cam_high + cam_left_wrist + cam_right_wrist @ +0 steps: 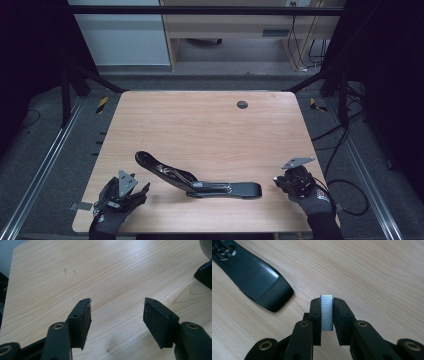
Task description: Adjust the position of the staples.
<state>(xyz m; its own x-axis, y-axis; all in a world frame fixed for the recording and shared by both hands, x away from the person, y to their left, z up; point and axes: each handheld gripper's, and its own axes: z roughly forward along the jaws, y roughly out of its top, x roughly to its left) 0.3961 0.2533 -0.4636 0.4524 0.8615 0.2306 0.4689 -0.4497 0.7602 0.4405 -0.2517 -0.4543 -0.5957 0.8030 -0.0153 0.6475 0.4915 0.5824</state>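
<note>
A black stapler (200,182) lies swung open flat near the table's front edge, its metal staple channel facing up. In the right gripper view its rounded black end (262,287) lies to the upper left of my jaws. My right gripper (327,302) is shut on a silver strip of staples (327,312), held upright between the pads just above the wood. In the high view the right gripper (280,182) sits just right of the stapler's end. My left gripper (117,312) is open with bare wood between its pads; it rests at the front left (142,192), next to the stapler's other arm.
The light wooden table (200,120) has a round dark cable hole (242,104) near its far edge. A black part of the stapler (205,273) shows at the right border of the left gripper view. Dark frame rails and cables run along both sides of the table.
</note>
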